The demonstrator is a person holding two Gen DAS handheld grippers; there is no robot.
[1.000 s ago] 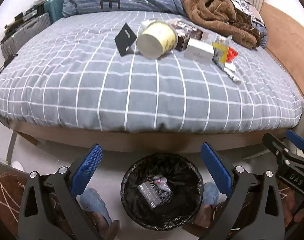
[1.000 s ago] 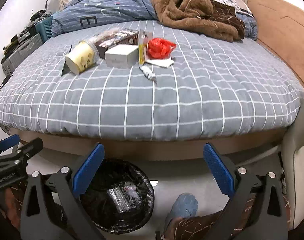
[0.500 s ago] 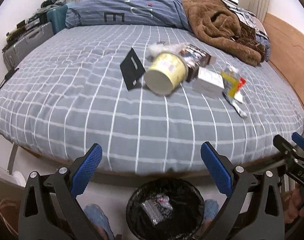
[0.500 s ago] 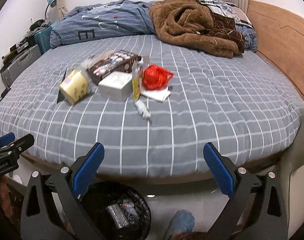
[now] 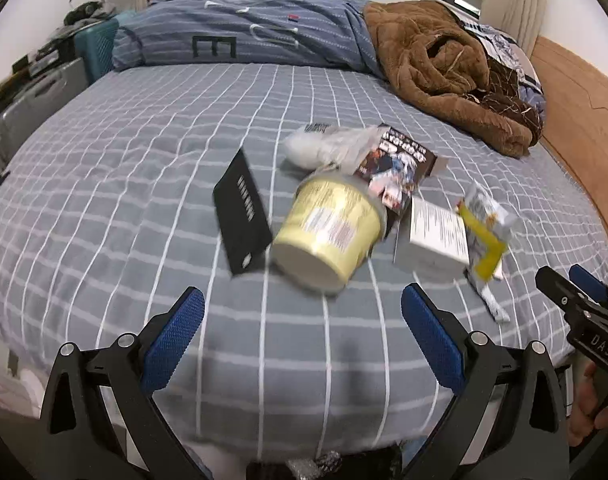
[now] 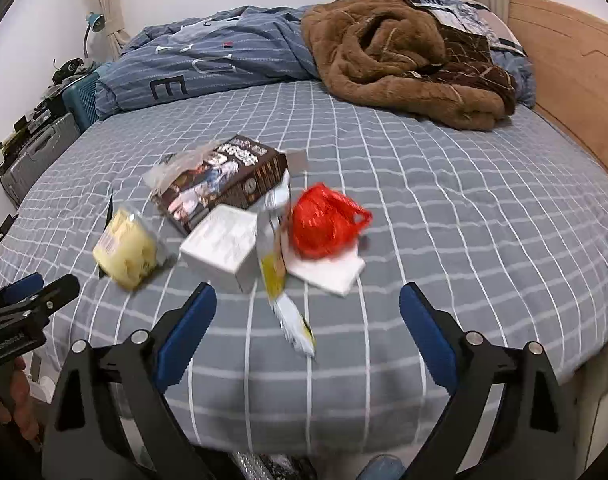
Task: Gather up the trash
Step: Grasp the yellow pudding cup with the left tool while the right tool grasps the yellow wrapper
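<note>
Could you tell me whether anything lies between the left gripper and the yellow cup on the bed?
Nothing visible does. In the left wrist view the left gripper has empty, wide-apart jaws, with only bare checked bedsheet up to the tipped yellow cup. A black card leans against the cup's left side and a white box lies to its right.

The sheet (image 6: 443, 208) is grey with white checks, the cup (image 5: 327, 228) pale yellow, the bag (image 6: 323, 224) red, the blanket (image 6: 403, 60) brown.
</note>
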